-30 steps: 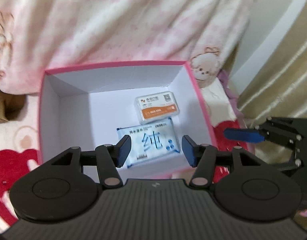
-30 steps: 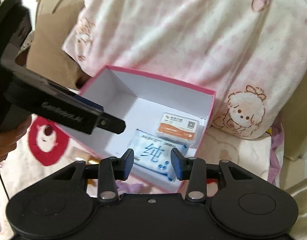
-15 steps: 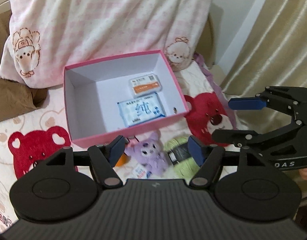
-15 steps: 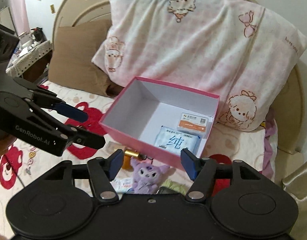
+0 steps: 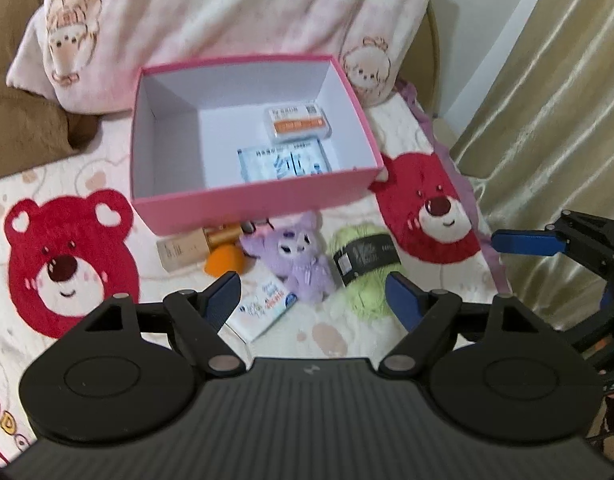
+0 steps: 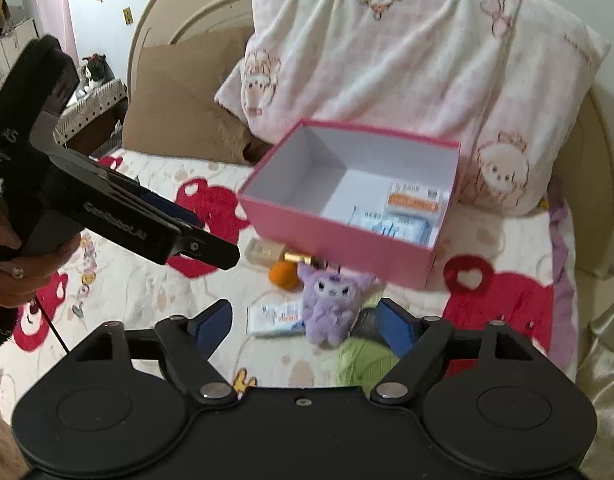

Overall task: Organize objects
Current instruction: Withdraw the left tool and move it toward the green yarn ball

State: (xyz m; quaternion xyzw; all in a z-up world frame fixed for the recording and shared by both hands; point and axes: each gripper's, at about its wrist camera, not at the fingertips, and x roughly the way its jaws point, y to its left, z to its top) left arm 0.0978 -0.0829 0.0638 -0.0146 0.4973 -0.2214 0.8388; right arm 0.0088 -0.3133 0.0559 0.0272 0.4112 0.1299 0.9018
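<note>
A pink box (image 5: 251,200) (image 6: 339,240) sits on the bed with an orange-labelled case (image 5: 297,124) (image 6: 413,198) and a blue wipes pack (image 5: 283,164) (image 6: 391,226) inside. In front of it lie a purple plush (image 5: 297,258) (image 6: 333,300), a green yarn ball (image 5: 363,272) (image 6: 365,360), an orange sponge (image 5: 225,262) (image 6: 283,274), a beige bottle with gold cap (image 5: 187,246) (image 6: 267,252) and a small white packet (image 5: 265,310) (image 6: 275,318). My left gripper (image 5: 313,300) is open and empty above these items. My right gripper (image 6: 303,322) is open and empty, its fingers either side of the plush.
A pink bear-print pillow (image 5: 227,12) (image 6: 407,64) and a brown pillow (image 6: 179,108) lie behind the box. The blanket carries red bear patterns (image 5: 67,260). A gold curtain (image 5: 547,100) hangs at the right. The right gripper's fingers (image 5: 527,242) show at the left view's right edge.
Both grippers pulled back and up from over the box, opening wider. The loose items in front of the box came into view.
</note>
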